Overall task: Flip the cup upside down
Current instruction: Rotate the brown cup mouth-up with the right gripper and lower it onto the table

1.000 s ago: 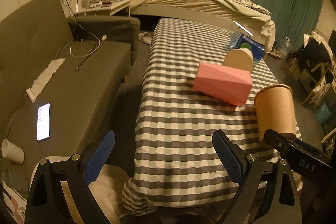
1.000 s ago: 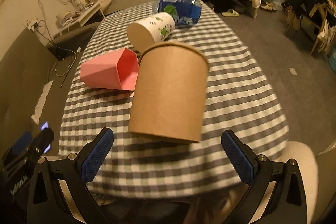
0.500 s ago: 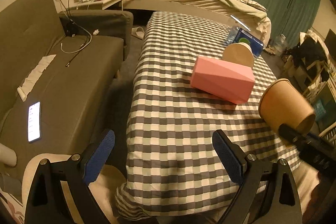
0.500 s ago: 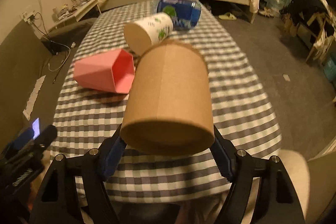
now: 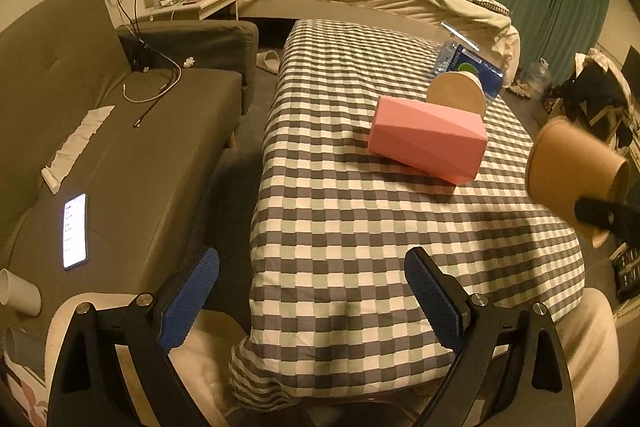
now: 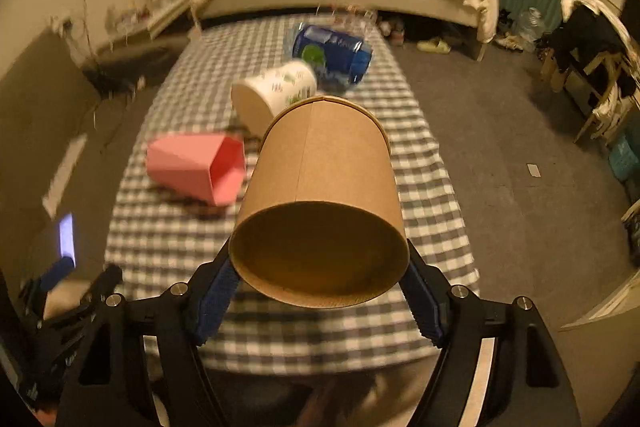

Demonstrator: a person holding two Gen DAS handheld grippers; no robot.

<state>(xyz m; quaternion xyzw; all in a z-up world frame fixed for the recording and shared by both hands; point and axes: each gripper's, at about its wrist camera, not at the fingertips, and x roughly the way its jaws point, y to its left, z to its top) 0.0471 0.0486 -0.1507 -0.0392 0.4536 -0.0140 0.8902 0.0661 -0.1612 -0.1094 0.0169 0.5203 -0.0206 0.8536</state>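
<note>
My right gripper [image 6: 320, 291] is shut on a brown paper cup [image 6: 320, 203], held in the air above the near end of the checked table [image 6: 168, 239]. The cup is tipped, its base end toward the camera and its rim pointing away. In the left wrist view the same cup [image 5: 572, 171] hangs at the right edge, tilted, with a black finger [image 5: 600, 215] across it. My left gripper [image 5: 312, 299] is open and empty, low at the table's near edge.
A pink box-shaped cup [image 5: 428, 143] and a white printed cup [image 6: 276, 95] lie on their sides mid-table, with a blue package [image 6: 336, 55] behind. A grey sofa [image 5: 120, 131] with a lit phone [image 5: 75, 231] stands left. A bed is beyond.
My right gripper closed on the brown cup, lifted it and tipped it over, base end now toward the camera. The left gripper drifted slightly and stayed open.
</note>
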